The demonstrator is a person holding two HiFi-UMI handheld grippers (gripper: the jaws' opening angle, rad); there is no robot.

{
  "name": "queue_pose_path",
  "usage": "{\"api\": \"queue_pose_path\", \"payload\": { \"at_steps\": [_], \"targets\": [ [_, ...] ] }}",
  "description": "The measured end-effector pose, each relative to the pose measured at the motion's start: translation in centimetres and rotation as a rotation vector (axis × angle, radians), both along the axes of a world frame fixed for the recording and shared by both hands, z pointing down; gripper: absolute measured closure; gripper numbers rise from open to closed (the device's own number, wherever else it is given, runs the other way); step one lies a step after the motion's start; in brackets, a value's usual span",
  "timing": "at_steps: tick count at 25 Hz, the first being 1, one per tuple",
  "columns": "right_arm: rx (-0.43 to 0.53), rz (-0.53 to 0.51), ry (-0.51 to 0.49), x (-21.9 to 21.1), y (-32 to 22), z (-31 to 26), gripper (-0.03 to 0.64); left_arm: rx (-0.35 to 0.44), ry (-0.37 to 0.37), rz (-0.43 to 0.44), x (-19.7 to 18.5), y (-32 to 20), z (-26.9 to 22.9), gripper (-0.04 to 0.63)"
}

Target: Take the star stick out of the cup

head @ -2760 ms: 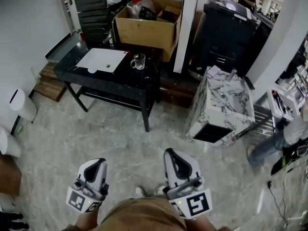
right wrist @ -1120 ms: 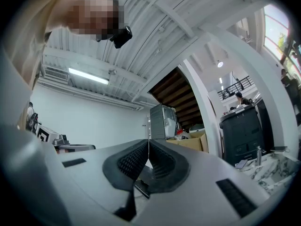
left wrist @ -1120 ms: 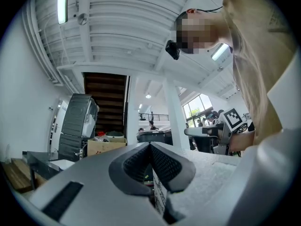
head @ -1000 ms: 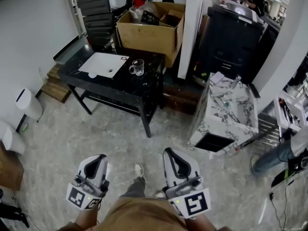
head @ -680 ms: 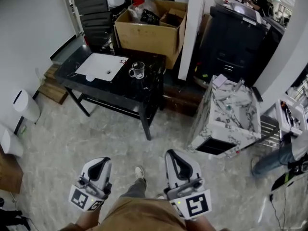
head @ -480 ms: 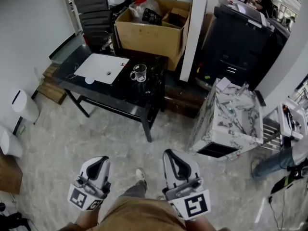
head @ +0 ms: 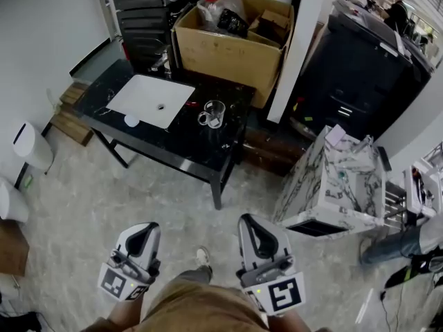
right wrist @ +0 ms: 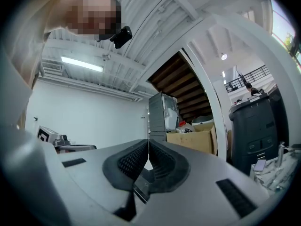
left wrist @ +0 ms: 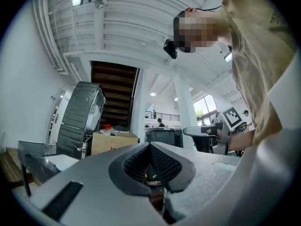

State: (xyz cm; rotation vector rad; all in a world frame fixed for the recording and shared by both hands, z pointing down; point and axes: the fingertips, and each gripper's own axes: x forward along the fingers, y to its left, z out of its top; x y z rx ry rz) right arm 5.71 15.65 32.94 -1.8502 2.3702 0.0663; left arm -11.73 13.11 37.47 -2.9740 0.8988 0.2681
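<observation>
- The left gripper (head: 146,228) is hanging low in the head view, well short of the counter (head: 173,144), over the pale stone floor (head: 104,192).
- In the left gripper view its fingers (left wrist: 141,160) are meeting at the tips, closed, gripping nothing.
- The right gripper (head: 250,221) is sitting beside the left one at about the same height, apart from it, also pointing toward the counter.
- In the right gripper view its fingers (right wrist: 133,161) are pressing together, closed and empty.
- The clear glass cup (head: 213,114) is standing upright on the black counter, near the counter's right end.
- A small reddish shape (head: 192,104) is showing just left of the cup, at the corner of the white rectangular panel (head: 151,100). It is too small to tell whether this is the star stick or whether it is reaching into the cup.
- A small white round thing (head: 131,121) is lying at the panel's near edge.
- An open cardboard box (head: 232,47) full of clutter is sitting behind the counter.
- A marble-patterned cabinet (head: 339,185) is standing to the right of the counter, apart from it.
- The person's shoe (head: 202,256) is showing between the two grippers.
</observation>
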Motion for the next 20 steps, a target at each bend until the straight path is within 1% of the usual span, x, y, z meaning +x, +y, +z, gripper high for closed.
{"api": "queue_pose_path", "payload": {
  "at_steps": [4, 7, 11, 14, 17, 20],
  "targets": [
    [-0.008, -0.002, 0.006, -1.3, -3.0, -0.5, 0.614, -0.01, -0.008, 0.008, -0.9, -2.7, 0.4, 0.594],
    [-0.01, -0.005, 0.026, -2.1, -4.8, -1.0, 0.614, -0.023, 0.02, 0.003, -1.5, -4.8, 0.2, 0.594],
    [-0.013, -0.008, 0.033, -3.0, -7.0, -1.1, 0.614, -0.02, 0.031, 0.007, -2.2, -7.3, 0.6, 0.594],
    [-0.027, -0.006, 0.043, -3.1, -8.4, -0.7, 0.614, -0.027, 0.043, 0.005, -2.4, -8.9, 0.4, 0.594],
    [-0.037, 0.0, 0.044, -3.3, -9.8, -0.4, 0.614, -0.049, 0.038, 0.01, -2.5, -10.3, 0.8, 0.595],
    [-0.037, 0.014, 0.049, -3.4, -10.8, -0.5, 0.614, -0.05, 0.04, 0.025, -2.6, -11.6, 0.9, 0.594]
  ]
}}
